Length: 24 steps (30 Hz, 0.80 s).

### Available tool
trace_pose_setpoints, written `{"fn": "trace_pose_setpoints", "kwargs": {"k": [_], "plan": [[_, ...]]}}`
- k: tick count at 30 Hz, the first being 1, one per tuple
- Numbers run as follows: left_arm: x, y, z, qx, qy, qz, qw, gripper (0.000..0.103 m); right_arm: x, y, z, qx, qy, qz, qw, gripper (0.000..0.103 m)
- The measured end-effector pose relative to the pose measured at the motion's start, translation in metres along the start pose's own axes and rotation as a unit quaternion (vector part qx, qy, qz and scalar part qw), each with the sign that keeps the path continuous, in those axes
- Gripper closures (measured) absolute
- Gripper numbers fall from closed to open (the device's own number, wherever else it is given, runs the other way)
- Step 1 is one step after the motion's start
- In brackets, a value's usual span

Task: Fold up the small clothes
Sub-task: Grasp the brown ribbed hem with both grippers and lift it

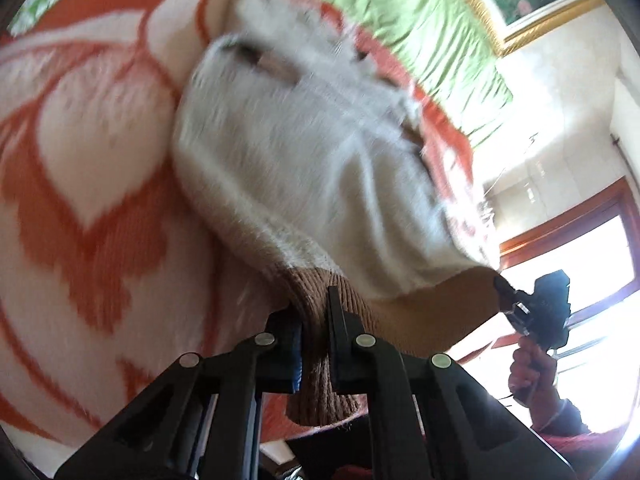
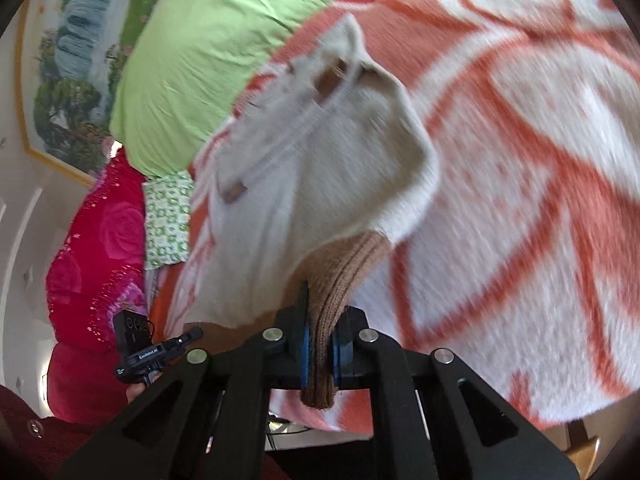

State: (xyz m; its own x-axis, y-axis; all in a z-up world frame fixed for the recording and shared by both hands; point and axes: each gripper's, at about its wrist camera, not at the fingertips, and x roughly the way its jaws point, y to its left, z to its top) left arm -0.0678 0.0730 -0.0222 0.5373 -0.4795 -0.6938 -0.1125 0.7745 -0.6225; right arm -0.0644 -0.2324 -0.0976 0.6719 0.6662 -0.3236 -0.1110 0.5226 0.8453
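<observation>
Your left gripper point(image 1: 316, 336) and right gripper point(image 2: 320, 344) are each clamping the brown ribbed hem point(image 1: 316, 320) of the white sweater point(image 1: 304, 168), hanging above the orange-patterned blanket point(image 1: 80, 208).

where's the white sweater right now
The white sweater hangs between both tools over the orange-and-white blanket, its brown ribbed hem clamped in the left tool and in the right tool, with the green bedding beyond it.
</observation>
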Motion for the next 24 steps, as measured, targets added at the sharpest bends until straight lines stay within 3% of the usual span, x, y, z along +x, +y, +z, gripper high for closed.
{"fn": "trace_pose_setpoints", "kwargs": {"k": [11,24], "plan": [[-0.003,-0.022,0.117,0.002,-0.088,-0.011,0.996,0.095,0.026,0.045,0.096,-0.011,-0.095,0.011,0.995,0.094],[0.048,-0.021,0.273,0.003,-0.125,0.035,0.9915,0.095,0.103,0.071,0.23,-0.055,-0.106,-0.01,0.993,0.095]]}}
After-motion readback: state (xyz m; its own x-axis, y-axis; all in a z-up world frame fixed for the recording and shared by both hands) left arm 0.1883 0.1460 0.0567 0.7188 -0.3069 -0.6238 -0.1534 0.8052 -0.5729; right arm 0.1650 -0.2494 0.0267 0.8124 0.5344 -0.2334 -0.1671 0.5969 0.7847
